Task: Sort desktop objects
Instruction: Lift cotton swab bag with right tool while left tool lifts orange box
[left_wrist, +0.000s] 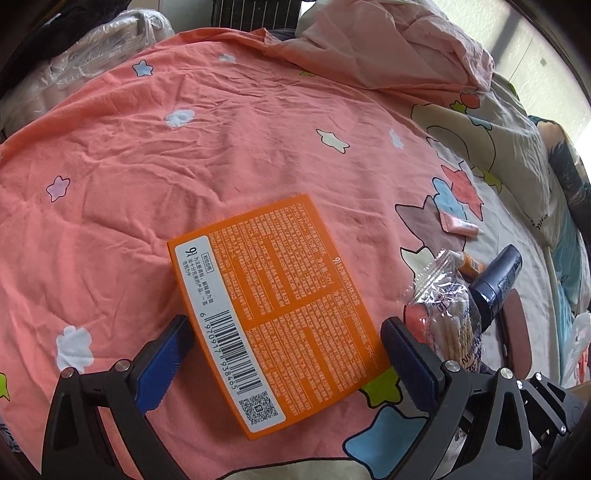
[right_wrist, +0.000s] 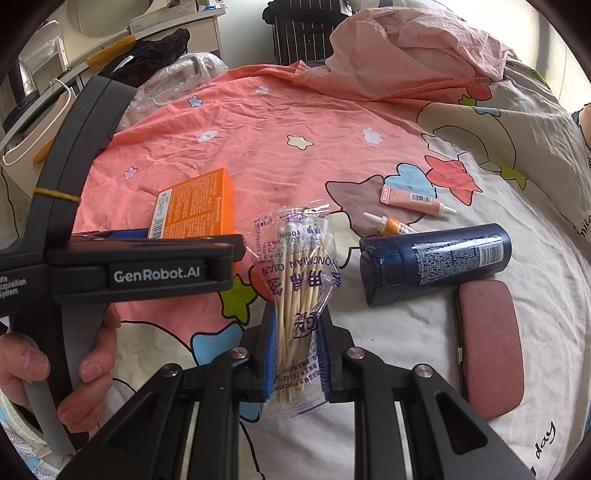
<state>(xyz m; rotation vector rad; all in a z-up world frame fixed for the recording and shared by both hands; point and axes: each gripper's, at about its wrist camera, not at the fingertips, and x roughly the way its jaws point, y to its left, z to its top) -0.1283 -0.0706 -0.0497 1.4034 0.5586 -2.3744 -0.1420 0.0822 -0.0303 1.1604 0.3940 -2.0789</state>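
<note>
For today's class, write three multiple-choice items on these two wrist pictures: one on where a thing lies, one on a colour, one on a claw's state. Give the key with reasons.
1. Where does the orange box lie?
A. between the open left claw's fingers, on the bedspread
B. on the dark blue bottle
C. inside the bag

2. What colour is the case beside the dark blue bottle?
A. green
B. dusty pink
C. white

3. The right claw is
A. open and empty
B. shut on the cotton swab bag
C. out of view

Key: 1 A, the box lies between spread fingers; 2 B, its lid looks pink; 3 B, both pads press the bag.
</note>
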